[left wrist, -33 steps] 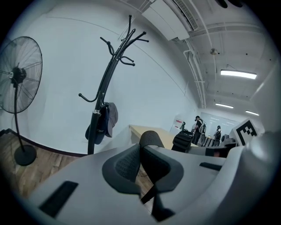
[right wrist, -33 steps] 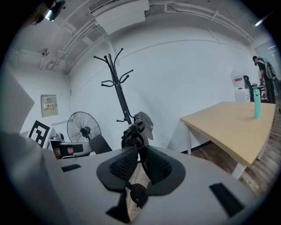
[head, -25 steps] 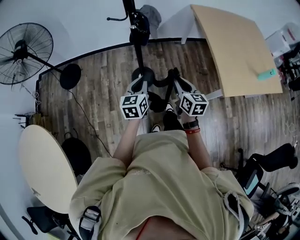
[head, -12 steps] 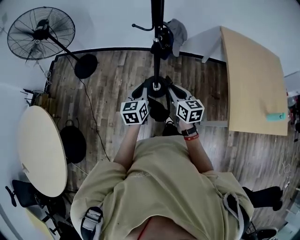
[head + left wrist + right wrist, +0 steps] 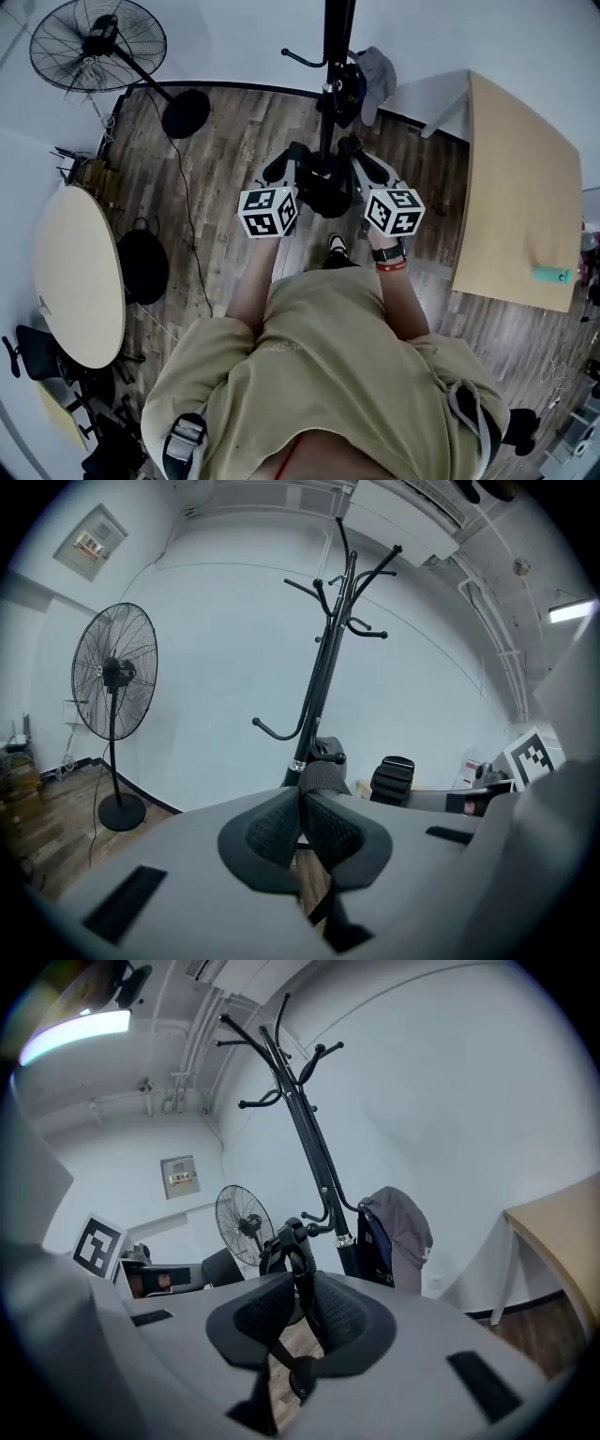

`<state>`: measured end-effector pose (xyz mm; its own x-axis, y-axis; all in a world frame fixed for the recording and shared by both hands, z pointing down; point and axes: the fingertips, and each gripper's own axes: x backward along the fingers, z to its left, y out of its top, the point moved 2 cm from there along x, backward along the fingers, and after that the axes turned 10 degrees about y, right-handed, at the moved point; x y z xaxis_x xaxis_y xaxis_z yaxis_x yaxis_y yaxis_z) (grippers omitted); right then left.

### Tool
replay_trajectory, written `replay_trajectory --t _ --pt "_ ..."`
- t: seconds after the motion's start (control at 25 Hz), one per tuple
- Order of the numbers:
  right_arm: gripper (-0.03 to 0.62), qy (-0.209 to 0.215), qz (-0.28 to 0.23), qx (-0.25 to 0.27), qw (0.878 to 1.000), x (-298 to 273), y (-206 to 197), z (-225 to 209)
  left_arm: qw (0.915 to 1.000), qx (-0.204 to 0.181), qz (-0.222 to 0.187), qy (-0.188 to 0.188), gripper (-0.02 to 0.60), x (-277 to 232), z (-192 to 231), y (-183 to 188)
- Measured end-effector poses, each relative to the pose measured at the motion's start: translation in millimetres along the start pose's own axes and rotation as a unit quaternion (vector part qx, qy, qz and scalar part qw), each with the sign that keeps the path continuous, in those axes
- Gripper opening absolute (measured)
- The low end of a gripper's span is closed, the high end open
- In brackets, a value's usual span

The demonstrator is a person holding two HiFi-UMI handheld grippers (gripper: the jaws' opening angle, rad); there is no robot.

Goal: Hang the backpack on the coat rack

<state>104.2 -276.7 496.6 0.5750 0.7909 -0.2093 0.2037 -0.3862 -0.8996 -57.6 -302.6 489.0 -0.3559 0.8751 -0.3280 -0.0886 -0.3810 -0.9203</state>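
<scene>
The coat rack (image 5: pixel 334 47) has drawn nearer; left gripper (image 5: pixel 301 823) pinches a webbing strap (image 5: pixel 321 778); right gripper (image 5: pixel 298 1309) pinches another strap (image 5: pixel 298 1262); the backpack (image 5: pixel 324 195) hangs between them, beside the rack's pole.

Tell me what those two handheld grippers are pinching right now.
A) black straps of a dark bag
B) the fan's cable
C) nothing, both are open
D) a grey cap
A: the left gripper is shut on a black webbing strap and the right gripper on a thin black strap, with the dark backpack between them in the head view.
</scene>
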Motion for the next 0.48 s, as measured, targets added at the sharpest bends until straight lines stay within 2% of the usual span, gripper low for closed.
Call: replay_trajectory --t 0.32,0.48 --pt "0.078 0.024 -0.028 0.000 0.999 -12.8 44.2 -28.6 0.9994 0.003 -0.032 0.011 0.025 -27.9 -2.6 41.2" --pt "0.078 0.030 -0.027 0.021 0.999 -18.4 58.1 -35.3 0.9989 0.011 -0.043 0.017 0.025 -37.5 -2.4 54.4"
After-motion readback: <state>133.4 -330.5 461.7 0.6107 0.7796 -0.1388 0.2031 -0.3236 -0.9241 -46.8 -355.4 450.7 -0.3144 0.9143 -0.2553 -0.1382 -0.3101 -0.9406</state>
